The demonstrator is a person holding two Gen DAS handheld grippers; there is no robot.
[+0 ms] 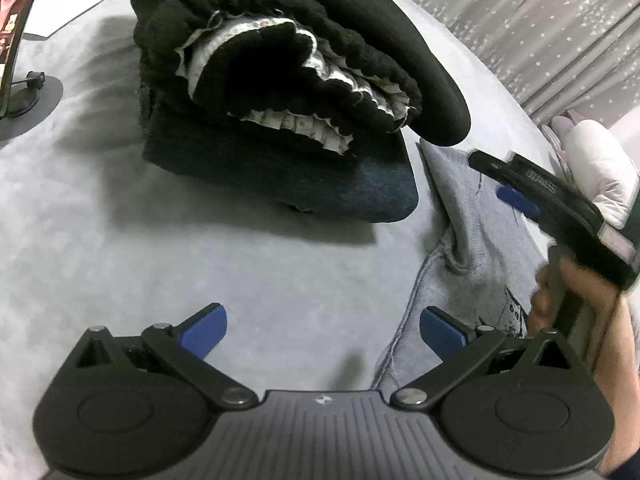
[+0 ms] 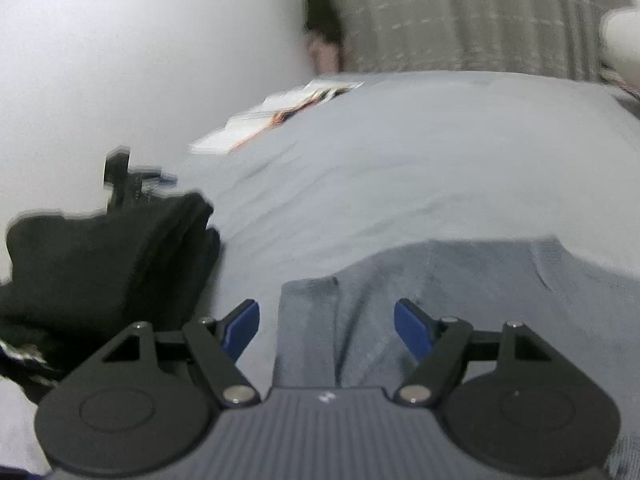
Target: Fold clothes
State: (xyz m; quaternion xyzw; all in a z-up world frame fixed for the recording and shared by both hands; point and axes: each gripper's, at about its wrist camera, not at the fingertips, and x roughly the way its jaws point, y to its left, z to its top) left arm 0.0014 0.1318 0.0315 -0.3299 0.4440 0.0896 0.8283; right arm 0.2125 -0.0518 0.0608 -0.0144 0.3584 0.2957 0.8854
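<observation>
**Grey sweatshirt lies flat on bed as both tools hang open**

A grey sweatshirt (image 1: 472, 264) lies spread on a pale grey bed (image 1: 240, 272), its ribbed hem and a dark printed patch showing at the right of the left wrist view. In the right wrist view the same garment (image 2: 420, 280) fills the lower middle, one folded corner lying between the tool's fingers but untouched by them.

The right tool (image 2: 324, 330) hangs just above the sweatshirt with its blue pads (image 2: 414, 330) apart and nothing clamped between them. From the left wrist view it appears at the right edge (image 1: 516, 184), gripped by a person's hand (image 1: 576, 304), and angled down over the cloth.

The left tool (image 1: 322, 334) is also open, its blue pads (image 1: 204, 330) spread wide. One pad sits over bare bedding, the other over the edge of the sweatshirt; neither presses on anything.

Just beside the sweatshirt, toward the left, stands a stack of folded dark clothes (image 1: 280, 120): a navy piece at the bottom, a black knit with pale frayed lining above it, and a smooth black garment on top.

A round black stand (image 1: 28, 100) sits on the bed at far left. Grey curtains with a small white pattern (image 1: 540, 20) hang behind, and a white padded item (image 1: 600, 168) lies at the far right edge. The right wrist view is blurred; papers or booklets (image 2: 280, 116) lie at the bed's far side.
</observation>
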